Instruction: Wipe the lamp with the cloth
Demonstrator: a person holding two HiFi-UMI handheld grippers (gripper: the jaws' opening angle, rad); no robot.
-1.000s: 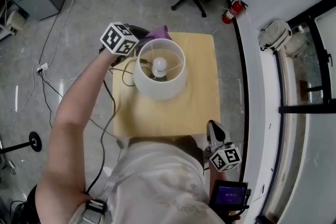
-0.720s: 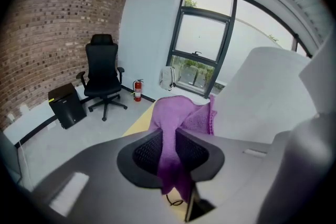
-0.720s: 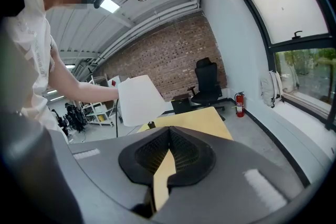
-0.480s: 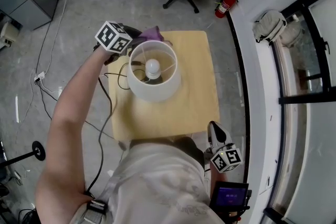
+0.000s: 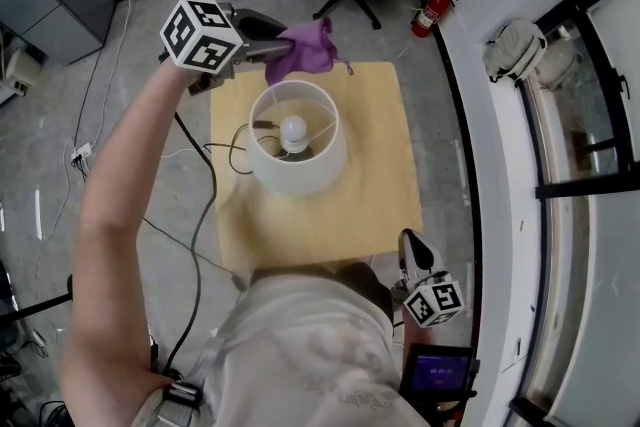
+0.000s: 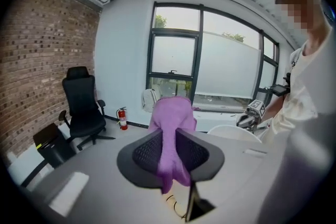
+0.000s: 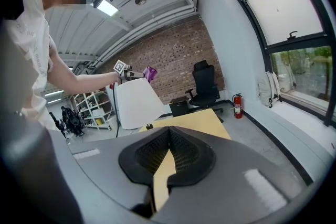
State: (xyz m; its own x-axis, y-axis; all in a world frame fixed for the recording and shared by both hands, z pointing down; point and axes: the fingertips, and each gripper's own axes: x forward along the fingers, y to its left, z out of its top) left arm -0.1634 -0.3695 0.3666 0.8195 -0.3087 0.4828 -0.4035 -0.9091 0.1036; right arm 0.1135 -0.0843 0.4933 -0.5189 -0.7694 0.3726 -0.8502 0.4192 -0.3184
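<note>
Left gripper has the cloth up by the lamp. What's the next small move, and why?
Probably lower the left gripper until the cloth meets the lampshade at its far rim: the cloth hangs clamped in its jaws, above and apparently clear of the lampshade.

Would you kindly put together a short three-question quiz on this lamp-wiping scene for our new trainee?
1. True or false: the jaws of the left gripper are closed on the purple cloth.
2. What colour is the shade of the lamp? A white, B purple, C black.
3. In a word, what does the right gripper hold?

Key: 1 true; 2 A; 3 nothing, its jaws are shut and empty.
</note>
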